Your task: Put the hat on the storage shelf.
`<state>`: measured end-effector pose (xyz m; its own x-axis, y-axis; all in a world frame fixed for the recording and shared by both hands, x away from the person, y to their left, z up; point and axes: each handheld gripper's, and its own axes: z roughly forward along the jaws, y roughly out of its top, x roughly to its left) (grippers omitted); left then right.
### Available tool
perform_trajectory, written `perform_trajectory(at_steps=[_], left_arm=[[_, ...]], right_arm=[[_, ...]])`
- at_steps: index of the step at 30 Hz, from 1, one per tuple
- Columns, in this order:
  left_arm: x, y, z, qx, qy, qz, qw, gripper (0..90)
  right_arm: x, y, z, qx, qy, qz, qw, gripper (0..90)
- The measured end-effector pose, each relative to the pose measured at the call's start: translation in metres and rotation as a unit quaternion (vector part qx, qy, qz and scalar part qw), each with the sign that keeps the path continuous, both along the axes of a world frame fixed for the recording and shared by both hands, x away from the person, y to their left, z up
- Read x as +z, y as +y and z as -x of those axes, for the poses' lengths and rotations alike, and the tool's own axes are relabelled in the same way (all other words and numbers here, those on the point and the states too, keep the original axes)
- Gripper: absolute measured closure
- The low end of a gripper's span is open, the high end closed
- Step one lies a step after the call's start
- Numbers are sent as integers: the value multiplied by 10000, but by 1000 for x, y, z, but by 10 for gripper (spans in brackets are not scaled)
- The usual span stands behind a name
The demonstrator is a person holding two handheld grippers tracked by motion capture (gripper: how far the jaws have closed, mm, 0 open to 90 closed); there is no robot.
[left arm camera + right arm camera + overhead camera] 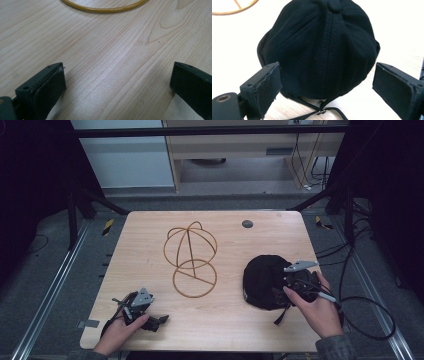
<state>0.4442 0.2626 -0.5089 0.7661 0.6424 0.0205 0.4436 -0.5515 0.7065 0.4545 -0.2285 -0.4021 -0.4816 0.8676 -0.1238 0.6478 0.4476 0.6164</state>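
Light wooden table, black cap, wire hat stand

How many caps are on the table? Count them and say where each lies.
1. The black cap lies on the table's right side, just ahead of the right gripper, to the right of the wire hat stand. No other cap can be seen.

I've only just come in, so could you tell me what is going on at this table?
A person holds a gripper in each hand at a wooden table. The right gripper is open, its fingers on either side of the back of a black cap lying on the table, not yet closed on it. The left gripper rests open near the front edge, holding nothing. A wire hat stand stands in the middle of the table, bare.
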Motion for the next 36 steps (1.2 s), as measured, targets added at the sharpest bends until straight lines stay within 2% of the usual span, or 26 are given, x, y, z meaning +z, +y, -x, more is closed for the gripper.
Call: perform_trajectory(at_steps=[3,4,5,7,11,13,16,18,19,20,23,25,31,33,36], left_arm=[[0,0,0,6,-6,5,10000,0],[0,0,0,6,-6,5,10000,0],[0,0,0,6,-6,5,10000,0],[0,0,0,8,-7,7,10000,0],[0,0,0,8,-6,7,10000,0],[0,0,0,7,-6,7,10000,0],[0,0,0,6,-6,7,10000,0],[0,0,0,6,-5,7,10000,0],[0,0,0,8,-5,7,10000,0],[0,0,0,6,-6,6,10000,0],[0,0,0,20,-15,22,10000,0],[0,0,0,13,-17,20,10000,0],[0,0,0,13,-13,19,10000,0],[0,0,0,15,-13,21,10000,0],[0,0,0,14,-14,19,10000,0]], right_arm=[[7,-1,-8,85,200,65,9997,76],[7,-1,-8,85,200,65,9997,76],[12,-2,-14,238,335,-20,9992,76],[17,-2,-19,354,437,-14,9984,86],[28,1,-29,499,485,37,9976,137],[33,3,-36,580,564,-15,9967,166],[39,8,-48,660,711,209,9951,216],[40,10,-53,675,751,247,9946,228],[43,13,-64,725,874,248,9932,268],[43,14,-67,728,926,228,9928,280],[41,21,-80,797,1055,379,9905,322],[39,24,-86,841,1136,370,9893,361],[28,34,-97,991,1383,540,9839,371],[25,36,-99,941,1444,555,9835,366],[23,36,-102,898,1487,567,9832,413]])
